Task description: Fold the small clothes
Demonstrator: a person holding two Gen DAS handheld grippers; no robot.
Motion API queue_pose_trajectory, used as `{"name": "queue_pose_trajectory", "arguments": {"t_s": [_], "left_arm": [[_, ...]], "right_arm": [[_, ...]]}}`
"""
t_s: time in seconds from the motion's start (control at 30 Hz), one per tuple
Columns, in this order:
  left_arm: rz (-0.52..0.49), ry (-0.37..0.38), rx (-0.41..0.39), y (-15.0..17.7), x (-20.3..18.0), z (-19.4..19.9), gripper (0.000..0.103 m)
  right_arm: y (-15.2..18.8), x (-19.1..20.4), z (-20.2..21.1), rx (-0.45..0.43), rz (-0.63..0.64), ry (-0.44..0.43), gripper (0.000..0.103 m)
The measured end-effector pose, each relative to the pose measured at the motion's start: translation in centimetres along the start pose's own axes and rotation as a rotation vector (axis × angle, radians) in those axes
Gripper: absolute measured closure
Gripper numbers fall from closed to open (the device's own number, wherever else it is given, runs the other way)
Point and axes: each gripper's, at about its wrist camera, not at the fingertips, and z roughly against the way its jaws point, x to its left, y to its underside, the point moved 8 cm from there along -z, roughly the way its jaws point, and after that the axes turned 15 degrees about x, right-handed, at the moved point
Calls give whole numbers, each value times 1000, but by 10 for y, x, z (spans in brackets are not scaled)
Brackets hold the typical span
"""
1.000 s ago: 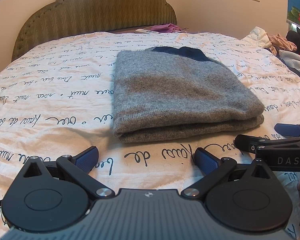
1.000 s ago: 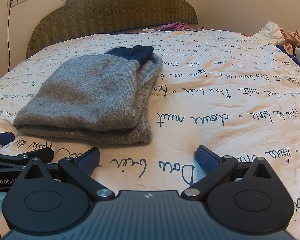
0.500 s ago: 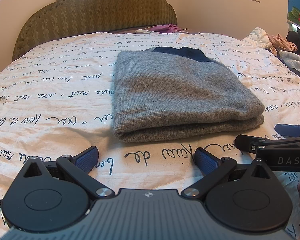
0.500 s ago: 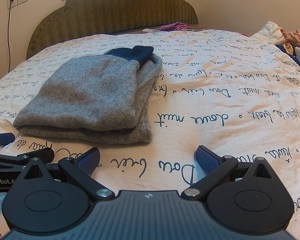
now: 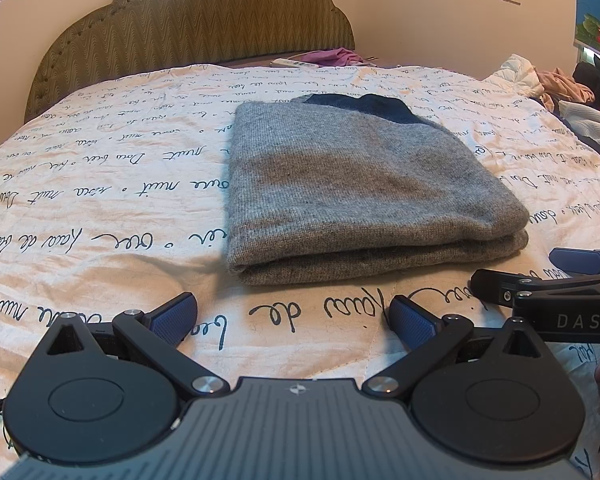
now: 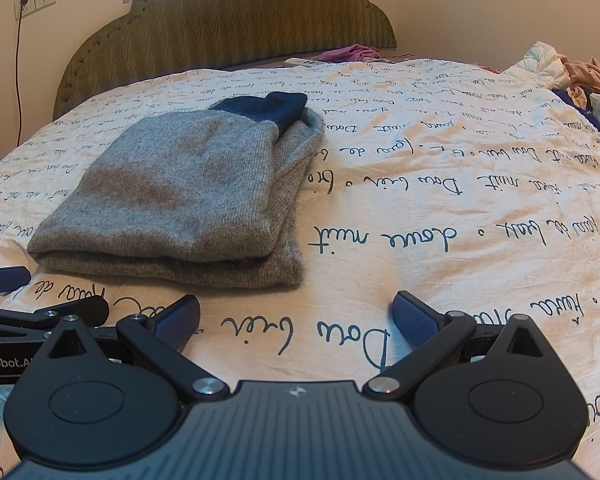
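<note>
1. The grey sweater (image 5: 360,196) is a fine-ribbed knit, soft and slightly fuzzy, folded into a thick rectangular stack of layers with rounded fold edges; a dark navy band (image 5: 364,106) shows at its far end.
2. It lies on the bed (image 5: 100,200), whose cream, lightly wrinkled cover is printed with rows of dark cursive script. The sweater sits about midway across the bed, well short of the padded olive headboard (image 5: 196,20) with its wavy pattern and scalloped top.
3. The left hand-held gripper (image 5: 294,316) is matte black with round hinge discs, angled link arms and blue textured pads (image 5: 172,318). Its fingers stand wide apart, holding nothing, low over the bed cover.
4. The right hand-held gripper (image 6: 296,314) is built the same way, its blue pads (image 6: 414,318) also spread wide and empty above the printed cover.
5. In the left wrist view the sweater's near folded edge lies just beyond the left hand-held gripper's fingertips, not touching them, and slightly right of centre.
6. In the right wrist view the sweater (image 6: 180,196) lies ahead and to the left of the open fingers; its near right corner is close to the left pad, apart from it.
7. The two hand-held grippers sit side by side near the bed's near edge, each showing at the edge of the other's view.
8. A loose heap of clothes (image 5: 556,88) lies at the bed's far right edge.
</note>
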Motion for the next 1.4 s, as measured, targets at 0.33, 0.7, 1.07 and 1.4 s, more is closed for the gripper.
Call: {"name": "queue_pose_trajectory", "arguments": {"t_s": [0.33, 0.7, 1.07, 1.4], "left_arm": [[0, 0, 0, 0, 0, 0, 0], [13, -15, 12, -2, 0, 1, 0], [30, -15, 26, -3, 0, 0, 0], [40, -15, 30, -3, -1, 0, 0]], "right_arm": [[0, 0, 0, -1, -1, 0, 0], [0, 0, 1, -1, -2, 1, 0], [0, 1, 1, 0, -2, 2, 0], [0, 0, 0, -1, -5, 0, 0]]}}
